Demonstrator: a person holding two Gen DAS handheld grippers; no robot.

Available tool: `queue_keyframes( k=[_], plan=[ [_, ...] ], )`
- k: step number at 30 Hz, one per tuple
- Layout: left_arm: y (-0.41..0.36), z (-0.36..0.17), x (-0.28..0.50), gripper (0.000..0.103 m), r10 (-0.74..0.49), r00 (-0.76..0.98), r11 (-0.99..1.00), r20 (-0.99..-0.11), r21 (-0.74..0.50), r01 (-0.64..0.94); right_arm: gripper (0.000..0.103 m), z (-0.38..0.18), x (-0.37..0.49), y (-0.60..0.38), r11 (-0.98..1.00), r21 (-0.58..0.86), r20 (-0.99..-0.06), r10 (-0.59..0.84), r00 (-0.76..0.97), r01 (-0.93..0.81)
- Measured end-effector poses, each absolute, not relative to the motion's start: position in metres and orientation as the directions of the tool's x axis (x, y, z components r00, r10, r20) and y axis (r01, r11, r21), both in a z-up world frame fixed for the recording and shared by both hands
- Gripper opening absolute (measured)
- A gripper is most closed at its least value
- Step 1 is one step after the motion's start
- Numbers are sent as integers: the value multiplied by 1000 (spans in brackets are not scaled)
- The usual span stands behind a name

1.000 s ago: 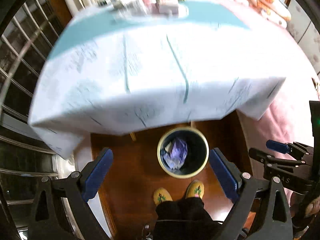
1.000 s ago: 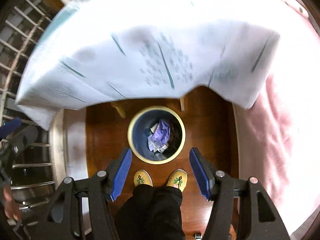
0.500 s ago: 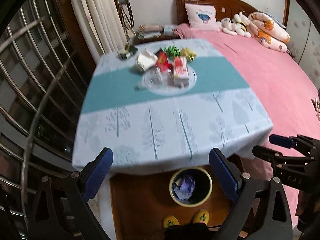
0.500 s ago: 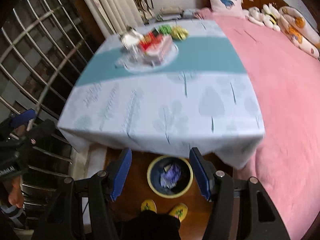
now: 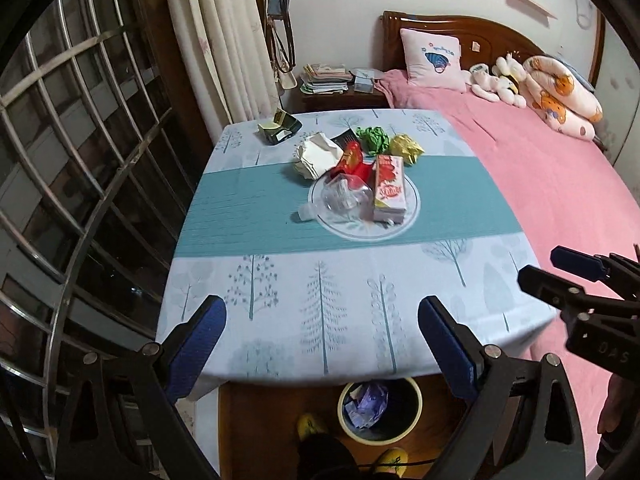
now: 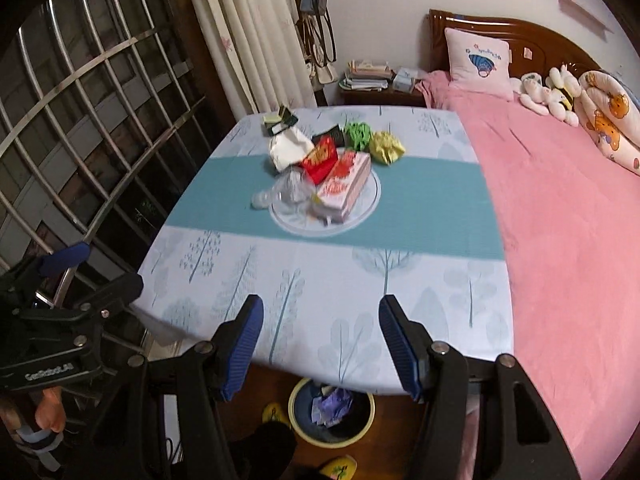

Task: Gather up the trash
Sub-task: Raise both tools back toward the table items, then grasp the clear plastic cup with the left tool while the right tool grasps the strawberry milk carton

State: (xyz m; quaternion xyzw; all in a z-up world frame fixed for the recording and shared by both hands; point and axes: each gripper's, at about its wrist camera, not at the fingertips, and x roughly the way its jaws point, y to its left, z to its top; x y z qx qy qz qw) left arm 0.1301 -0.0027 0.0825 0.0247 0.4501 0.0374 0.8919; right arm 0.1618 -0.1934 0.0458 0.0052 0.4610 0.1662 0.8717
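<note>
Trash lies in a heap at the table's far middle: a pink carton (image 5: 389,189) (image 6: 345,184) and a crushed clear bottle (image 5: 340,199) (image 6: 287,192) on a glass plate (image 5: 412,216) (image 6: 368,204), a red packet (image 5: 352,159) (image 6: 320,157), white crumpled paper (image 5: 314,154) (image 6: 289,146), green (image 5: 373,138) (image 6: 357,134) and yellow (image 5: 406,147) (image 6: 386,146) paper balls, and a dark box (image 5: 279,129) (image 6: 280,121). A bin (image 5: 380,408) (image 6: 332,410) holding purple trash stands on the floor under the near edge. My left gripper (image 5: 320,348) and right gripper (image 6: 322,346) are both open and empty, above the near edge.
The table (image 5: 280,292) (image 6: 440,280) has a tree-print cloth with a teal band. A pink bed (image 5: 540,184) (image 6: 560,220) lies right, window bars (image 5: 80,160) left, a nightstand (image 5: 340,88) behind. My feet in yellow slippers (image 5: 390,458) stand by the bin.
Both grippers have lifted from looking down at the bin to looking across the table top. The trash heap has come into clear view. Both stayed open.
</note>
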Motion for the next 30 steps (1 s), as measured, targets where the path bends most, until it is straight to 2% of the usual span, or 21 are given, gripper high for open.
queue_keyframes(
  k=[6,13,23,27,30],
  plan=[
    [24,72,190,96,-2,586,1000,-811,14,23,60,36,209,-179,962,181,-823,262,504,-205],
    [52,56,282,96,-146,518,979,-843,-48,197,60,12,281,-150,975,211,-858,217,466,-67],
    [53,-19,399,94,-271,322,898,-907,-118,424,60,-38,352,-129,971,212,-901,151,407,108],
    [43,-57,427,81,-285,231,872,-931,-151,465,60,-50,366,-129,964,218,-908,142,393,155],
    [36,-79,442,79,-301,167,856,-939,-188,482,60,-56,375,-130,957,223,-912,138,387,183]
  ],
)
